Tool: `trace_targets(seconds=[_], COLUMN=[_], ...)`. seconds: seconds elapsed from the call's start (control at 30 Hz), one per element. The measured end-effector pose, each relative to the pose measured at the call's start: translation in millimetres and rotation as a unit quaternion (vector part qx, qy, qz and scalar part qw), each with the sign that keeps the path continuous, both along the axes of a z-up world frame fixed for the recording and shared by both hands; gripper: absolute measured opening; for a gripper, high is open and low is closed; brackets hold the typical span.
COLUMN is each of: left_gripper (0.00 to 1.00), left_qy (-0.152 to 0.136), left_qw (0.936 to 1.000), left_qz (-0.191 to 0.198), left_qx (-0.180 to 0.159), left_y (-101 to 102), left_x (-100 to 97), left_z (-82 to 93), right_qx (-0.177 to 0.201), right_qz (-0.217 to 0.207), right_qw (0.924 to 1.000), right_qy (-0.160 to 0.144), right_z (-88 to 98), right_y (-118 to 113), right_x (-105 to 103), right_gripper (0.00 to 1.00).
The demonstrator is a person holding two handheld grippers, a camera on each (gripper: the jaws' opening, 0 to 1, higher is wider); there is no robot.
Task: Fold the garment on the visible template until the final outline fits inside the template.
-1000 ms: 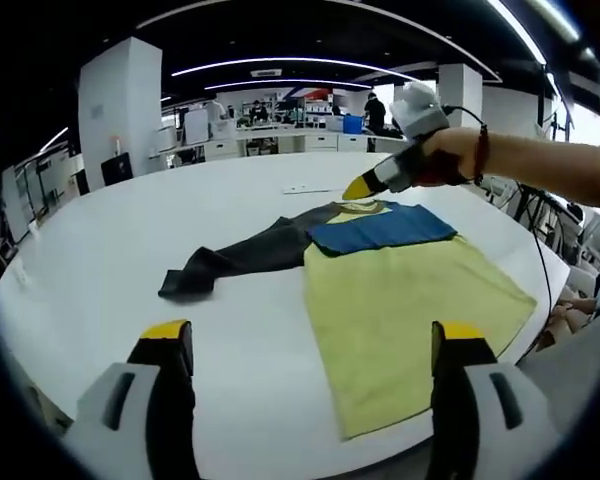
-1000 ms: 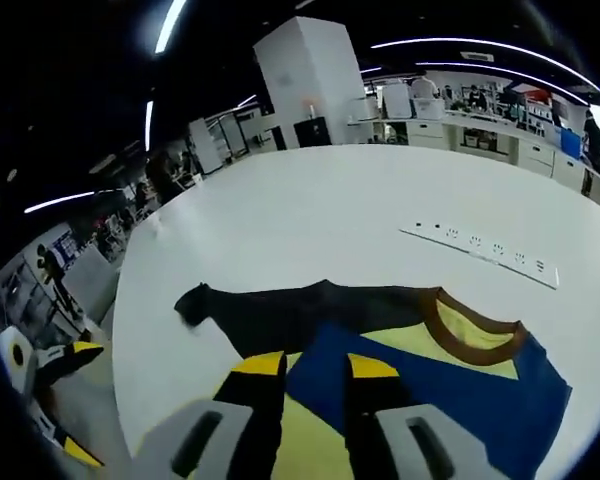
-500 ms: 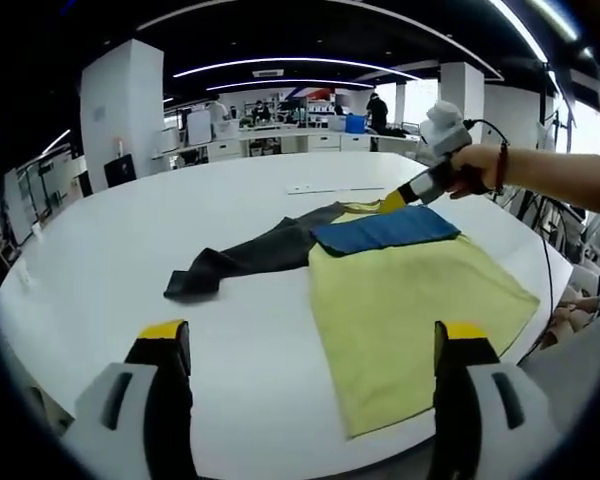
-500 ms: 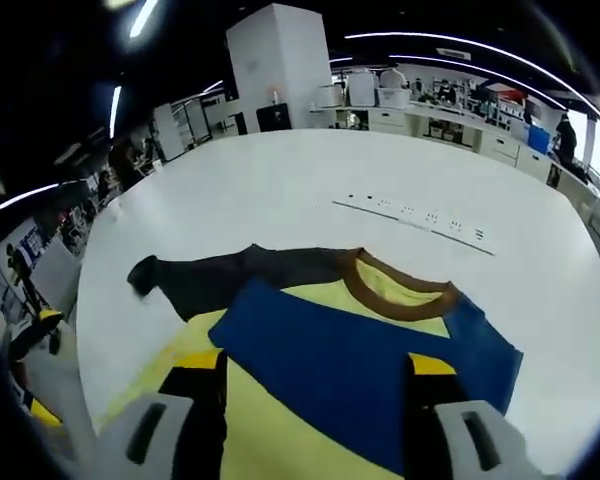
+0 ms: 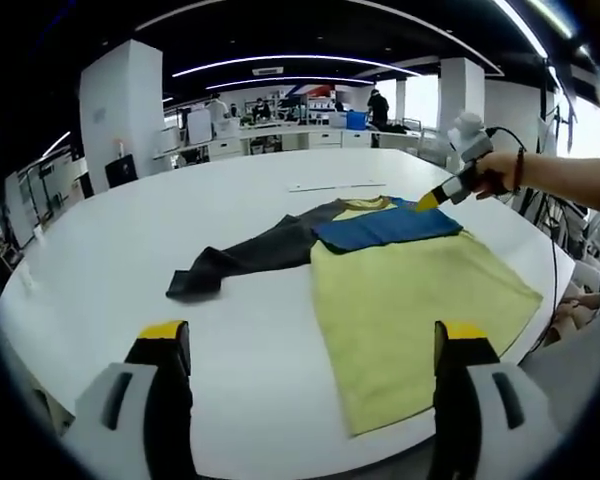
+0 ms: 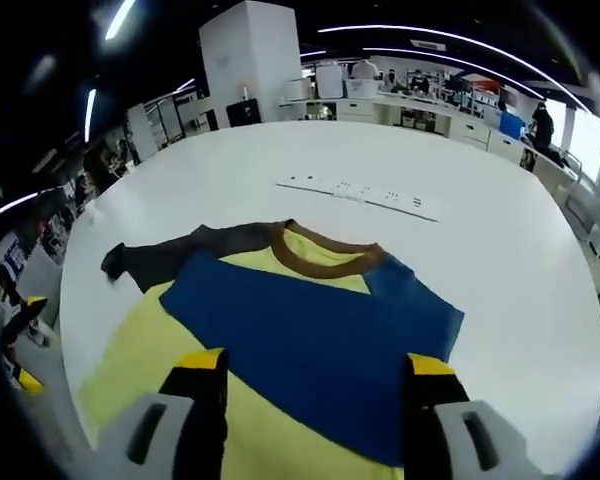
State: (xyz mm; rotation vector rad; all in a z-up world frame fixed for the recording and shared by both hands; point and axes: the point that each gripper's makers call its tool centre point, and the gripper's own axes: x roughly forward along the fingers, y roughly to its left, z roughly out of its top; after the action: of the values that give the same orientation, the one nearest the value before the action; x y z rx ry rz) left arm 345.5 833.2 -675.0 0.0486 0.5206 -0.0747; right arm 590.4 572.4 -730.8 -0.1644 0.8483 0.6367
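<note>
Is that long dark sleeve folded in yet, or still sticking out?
Still sticking out. The dark grey long sleeve lies stretched across the white round table, away from the yellow and blue shirt body.

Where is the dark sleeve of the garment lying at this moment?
In the left gripper view, the dark sleeve stretches out flat on the white table to the left of the blue band and the yellow body.

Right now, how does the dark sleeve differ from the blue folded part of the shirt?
The dark sleeve is charcoal, long and narrow, stretched out onto bare table; the blue panel is bright blue, broad and lies on the yellow body. The sleeve is wrinkled with a bunched cuff; the panel lies flat. Both meet near the brown collar.
</note>
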Motion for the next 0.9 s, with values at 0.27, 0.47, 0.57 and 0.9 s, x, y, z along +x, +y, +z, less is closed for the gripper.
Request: trace_targets(seconds=[0.27,0.47,0.57,0.9], left_gripper=[0.99,0.98,0.97,0.95], left_qy=[0.002,0.001,0.0,-0.001], left_qw=[1.0,0.9999,0.9999,0.9998], left_qz=[0.005,0.01,0.01,0.016], left_qx=[0.003,0.005,0.007,0.011], left_y=[3.5,4.3,4.4,8.7], left_x=[-0.4,-0.4,-0.2,0.0], left_z=[1.3,2.0,2.7,3.9], right_qx=[-0.006,-0.013,-0.01,-0.03], right_qz=[-0.02,-0.027,-0.034,-0.06], right_qw=[0.9996,0.9992,0.9989,0.9971], right_qy=[0.017,0.027,0.029,0.036], right_z=[-12.0,-24.3,-27.4,-38.9], right_y=[-39.3,-58.1,-62.8,-75.2], right_x=[-4.8,-15.0,-18.6,-24.8], right_gripper=[0.58,0.39,0.36,0.21])
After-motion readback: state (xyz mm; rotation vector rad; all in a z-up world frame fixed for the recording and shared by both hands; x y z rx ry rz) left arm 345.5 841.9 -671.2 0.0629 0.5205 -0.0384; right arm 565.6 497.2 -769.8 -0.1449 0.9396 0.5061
